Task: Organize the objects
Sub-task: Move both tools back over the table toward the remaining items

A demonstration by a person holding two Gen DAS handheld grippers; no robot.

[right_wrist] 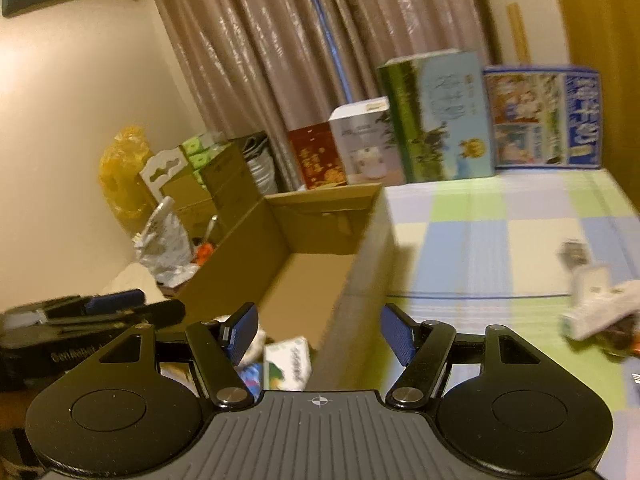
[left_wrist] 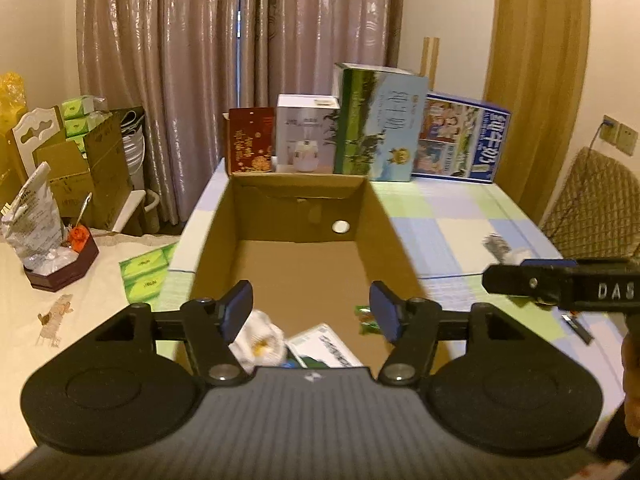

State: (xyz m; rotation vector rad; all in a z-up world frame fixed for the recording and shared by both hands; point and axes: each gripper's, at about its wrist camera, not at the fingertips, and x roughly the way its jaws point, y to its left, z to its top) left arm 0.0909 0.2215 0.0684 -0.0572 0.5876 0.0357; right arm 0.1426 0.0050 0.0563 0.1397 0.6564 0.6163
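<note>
An open cardboard box [left_wrist: 376, 208] stands on the checked tablecloth. At its near end lie a crumpled white cloth [left_wrist: 260, 340], a white and green packet [left_wrist: 324, 346] and small green sweets [left_wrist: 366, 320]. My left gripper [left_wrist: 314, 314] hovers open over that end, holding nothing. My right gripper [right_wrist: 318, 330] is open and empty above the box's right wall [right_wrist: 360, 280]; the packet [right_wrist: 288, 364] shows below it. The right gripper [left_wrist: 560, 284] also juts in from the right of the left wrist view. Loose white items [right_wrist: 596, 300] lie on the cloth at the right.
Several printed cartons [left_wrist: 380, 124] stand in a row behind the box. To the left, another table carries a hexagonal dish [left_wrist: 64, 270], a foil bag [left_wrist: 32, 220] and green tissue packs [left_wrist: 146, 276]. A quilted chair [left_wrist: 592, 208] stands at the right. Curtains [left_wrist: 240, 60] hang behind.
</note>
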